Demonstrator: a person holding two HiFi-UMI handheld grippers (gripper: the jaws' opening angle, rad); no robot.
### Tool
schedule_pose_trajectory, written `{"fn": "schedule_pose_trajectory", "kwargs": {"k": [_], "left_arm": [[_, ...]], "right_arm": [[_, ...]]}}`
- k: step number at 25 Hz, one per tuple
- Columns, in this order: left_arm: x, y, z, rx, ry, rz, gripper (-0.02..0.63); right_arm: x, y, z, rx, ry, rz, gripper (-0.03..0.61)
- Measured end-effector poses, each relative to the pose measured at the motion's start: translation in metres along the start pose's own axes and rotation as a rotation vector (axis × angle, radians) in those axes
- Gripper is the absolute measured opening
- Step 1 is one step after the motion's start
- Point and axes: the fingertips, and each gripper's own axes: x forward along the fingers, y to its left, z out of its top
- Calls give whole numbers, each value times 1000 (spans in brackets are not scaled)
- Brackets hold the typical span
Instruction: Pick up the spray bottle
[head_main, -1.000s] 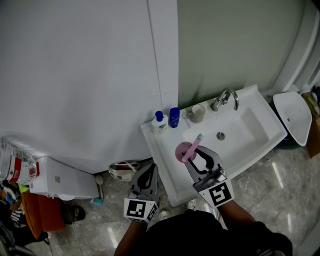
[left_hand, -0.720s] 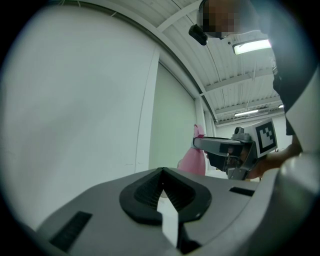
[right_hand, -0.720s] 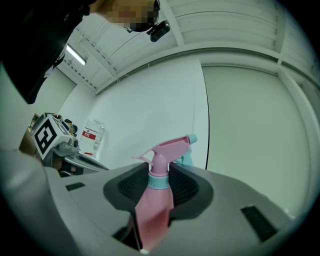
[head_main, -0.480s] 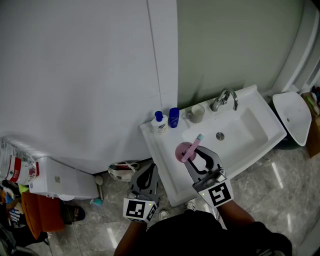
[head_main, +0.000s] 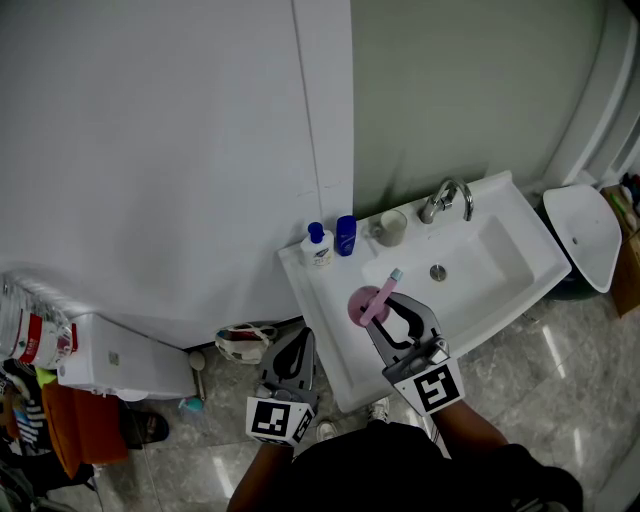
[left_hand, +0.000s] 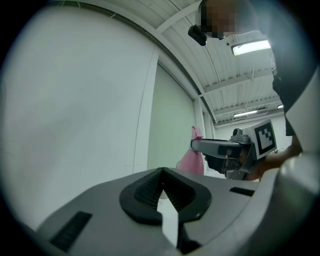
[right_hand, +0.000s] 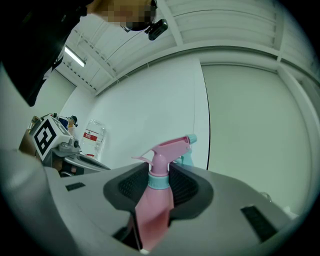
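The pink spray bottle (head_main: 364, 301) with a teal collar and nozzle tip is held above the front left part of the white sink (head_main: 500, 270). My right gripper (head_main: 388, 314) is shut on it. In the right gripper view the bottle (right_hand: 154, 200) stands upright, and the pads of the right gripper (right_hand: 159, 186) press its neck just under the trigger head. My left gripper (head_main: 296, 350) hangs lower, left of the sink and over the floor. It is shut with nothing in it. From the left gripper (left_hand: 162, 200) view, the bottle (left_hand: 192, 161) shows at the right.
A faucet (head_main: 448, 198) and a cup (head_main: 390, 228) stand at the back of the sink. A blue bottle (head_main: 346, 235) and a white pump bottle (head_main: 317, 247) share its back left corner. A white bin lid (head_main: 585, 235) is at the right, a white box (head_main: 120, 358) at the left.
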Motion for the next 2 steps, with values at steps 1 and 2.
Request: {"fn": "schedule_pose_trajectory", "kwargs": {"k": [1, 2], "left_arm": [[0, -1, 0, -1, 1, 0, -5], [0, -2, 0, -2, 2, 0, -5]], "right_arm": [[0, 1, 1, 2, -4, 1, 127], [0, 1, 2, 4, -8, 2, 127]]}}
